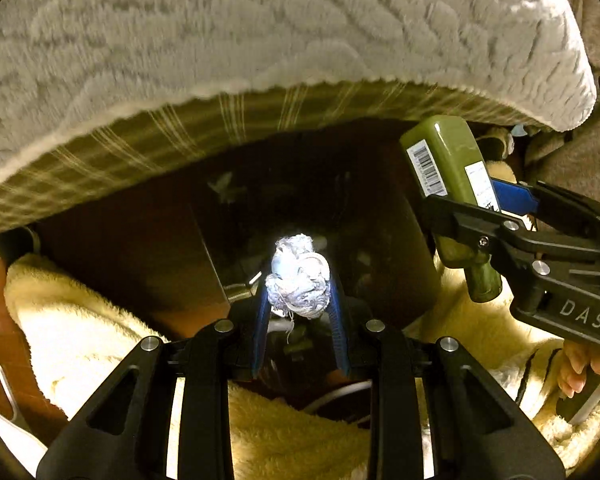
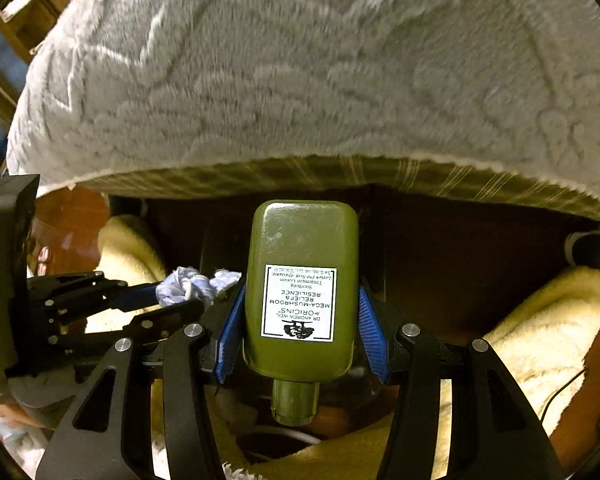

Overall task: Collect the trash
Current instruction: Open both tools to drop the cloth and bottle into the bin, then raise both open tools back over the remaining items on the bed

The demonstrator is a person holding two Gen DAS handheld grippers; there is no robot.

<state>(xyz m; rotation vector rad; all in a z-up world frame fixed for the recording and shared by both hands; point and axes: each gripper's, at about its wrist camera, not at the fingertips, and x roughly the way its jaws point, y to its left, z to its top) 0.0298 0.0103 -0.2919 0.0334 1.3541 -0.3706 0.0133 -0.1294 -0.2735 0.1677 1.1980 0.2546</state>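
The left gripper pinches a soft, light tissue wad. The right gripper clamps the lotion bottle mid-body; it looks rigid and probably slick.

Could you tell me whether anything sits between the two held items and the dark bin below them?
Nothing visible does. The left gripper holds the tissue wad and the right gripper the green bottle, both over the open dark bin; the yellow blanket only skirts it.

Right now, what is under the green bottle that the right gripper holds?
Below the green bottle lie a dark brown surface and a cream fluffy blanket. The bottle and right gripper cover what lies directly beneath.
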